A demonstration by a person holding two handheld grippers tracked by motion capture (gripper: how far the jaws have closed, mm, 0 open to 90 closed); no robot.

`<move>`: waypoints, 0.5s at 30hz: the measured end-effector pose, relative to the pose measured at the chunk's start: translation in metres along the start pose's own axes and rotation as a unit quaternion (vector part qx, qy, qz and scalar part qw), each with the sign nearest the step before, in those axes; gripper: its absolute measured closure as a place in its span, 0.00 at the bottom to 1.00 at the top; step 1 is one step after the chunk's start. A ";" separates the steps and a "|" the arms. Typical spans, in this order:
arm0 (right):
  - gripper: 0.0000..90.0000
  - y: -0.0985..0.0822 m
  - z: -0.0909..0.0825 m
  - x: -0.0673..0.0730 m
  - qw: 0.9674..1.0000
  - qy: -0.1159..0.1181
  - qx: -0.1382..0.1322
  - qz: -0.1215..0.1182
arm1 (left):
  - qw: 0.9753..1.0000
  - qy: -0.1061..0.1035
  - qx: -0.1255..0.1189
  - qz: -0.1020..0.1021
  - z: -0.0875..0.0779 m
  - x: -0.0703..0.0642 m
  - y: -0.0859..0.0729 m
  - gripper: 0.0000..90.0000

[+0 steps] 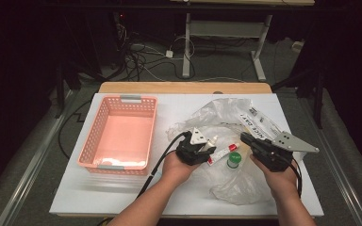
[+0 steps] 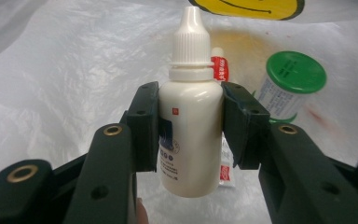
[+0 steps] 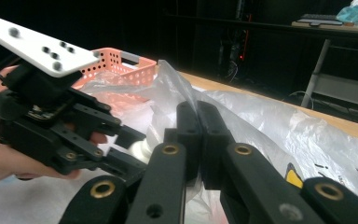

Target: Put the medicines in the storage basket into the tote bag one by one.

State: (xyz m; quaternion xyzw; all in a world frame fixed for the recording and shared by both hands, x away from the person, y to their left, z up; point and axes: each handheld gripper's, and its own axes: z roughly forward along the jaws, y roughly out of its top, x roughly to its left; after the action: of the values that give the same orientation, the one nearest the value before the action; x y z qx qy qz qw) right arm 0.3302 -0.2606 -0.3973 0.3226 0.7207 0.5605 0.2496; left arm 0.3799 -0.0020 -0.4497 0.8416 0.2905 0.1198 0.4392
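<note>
Gripping a small white dropper bottle (image 2: pixel 189 126) across its body, our left gripper (image 2: pixel 189 128) is holding its jaws partly closed, one pad pressing on each side of the bottle. In the left gripper view we are seeing the bottle standing upright between the pads, its ribbed white cap (image 2: pixel 189 35) rising above them and its rounded base hanging below. Our right gripper (image 3: pixel 198 140) is keeping its jaws shut, pinching a fold of the clear plastic bag (image 3: pixel 279 126) that is lying crumpled across the counter (image 1: pixel 122 188). In the high view we are seeing the left gripper (image 1: pixel 208 149) holding the bottle (image 1: pixel 211 141) over the left part of the bag (image 1: pixel 226 117), with the right gripper (image 1: pixel 246 137) just to its right, near but apart. Just beyond the bottle a red-and-white tube (image 2: pixel 219 65) is lying on the plastic, mostly hidden by the bottle and by one jaw. Beside it, a small jar with a green lid (image 2: pixel 296 72) is standing upright on the bag, between our two grippers in the high view (image 1: pixel 234 159). A pink perforated basket (image 1: pixel 96 132) is sitting to the left on the counter, well apart from the bottle. A yellow printed mark (image 2: pixel 247 7) is showing on the plastic at the top edge of the left gripper view.
</note>
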 end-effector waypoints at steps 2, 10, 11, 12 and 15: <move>0.99 0.000 0.000 0.000 1.000 0.001 0.000 -0.001 | 1.000 0.003 0.004 0.002 0.006 0.002 0.001 0.65; 0.99 0.000 0.001 0.000 1.000 0.001 0.001 -0.002 | 1.000 0.018 -0.002 0.009 0.029 0.002 0.008 0.65; 0.99 -0.001 0.001 0.000 1.000 0.001 0.001 -0.003 | 1.000 0.020 -0.001 0.014 0.032 0.000 0.009 0.65; 0.99 -0.001 0.001 0.000 1.000 0.001 0.001 -0.003 | 1.000 0.021 -0.001 0.018 0.035 -0.001 0.010 0.64; 0.99 0.000 0.001 0.000 1.000 0.001 0.001 -0.002 | 1.000 0.023 0.001 0.017 0.044 -0.002 0.013 0.64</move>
State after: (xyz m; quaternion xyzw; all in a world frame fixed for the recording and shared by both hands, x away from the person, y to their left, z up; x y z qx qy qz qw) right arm 0.3309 -0.2597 -0.3980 0.3203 0.7225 0.5595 0.2495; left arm 0.4034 -0.0380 -0.4649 0.8436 0.2868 0.1463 0.4297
